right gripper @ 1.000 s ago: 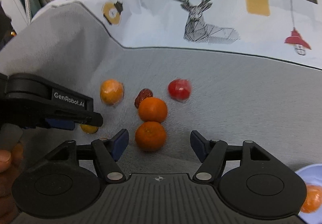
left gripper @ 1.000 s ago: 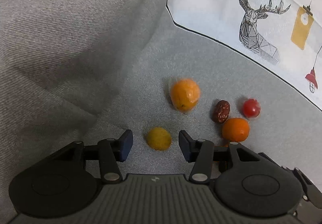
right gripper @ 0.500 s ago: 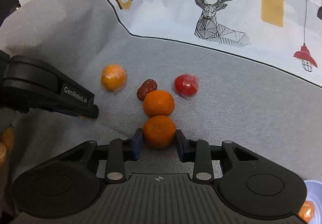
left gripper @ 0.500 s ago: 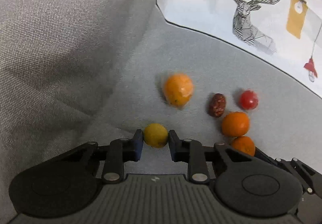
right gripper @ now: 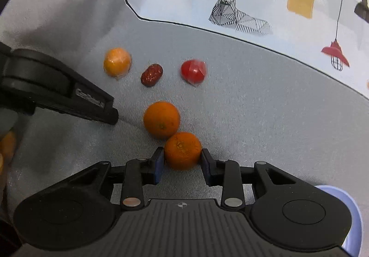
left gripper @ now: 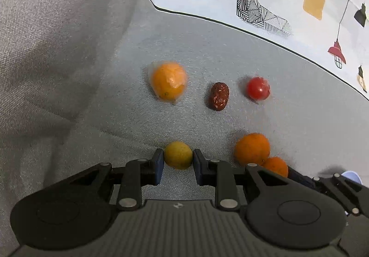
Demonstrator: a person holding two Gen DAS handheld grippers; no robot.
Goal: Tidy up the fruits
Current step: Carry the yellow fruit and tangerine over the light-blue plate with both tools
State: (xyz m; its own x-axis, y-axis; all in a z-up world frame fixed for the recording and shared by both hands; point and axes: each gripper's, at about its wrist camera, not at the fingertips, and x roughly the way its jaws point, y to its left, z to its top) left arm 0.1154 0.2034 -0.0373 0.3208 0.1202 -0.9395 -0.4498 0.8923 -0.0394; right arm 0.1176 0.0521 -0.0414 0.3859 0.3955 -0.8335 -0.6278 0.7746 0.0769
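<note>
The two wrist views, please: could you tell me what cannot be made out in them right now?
- Bowl, right wrist view: cut off by the frame edge and the right gripper body; its contents are hidden.
- Small yellow fruit: the left gripper itself hides it in the right wrist view.
- Held orange, left wrist view: mostly behind the gripper body.
- Hand, right wrist view: blurred at the left edge.

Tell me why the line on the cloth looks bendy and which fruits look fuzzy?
Both wrist views use fisheye lenses, so the cloth's black border line curves. In the right wrist view, the wrapped orange fruit and wrapped red fruit look slightly smeared; the held orange looks sharp.
</note>
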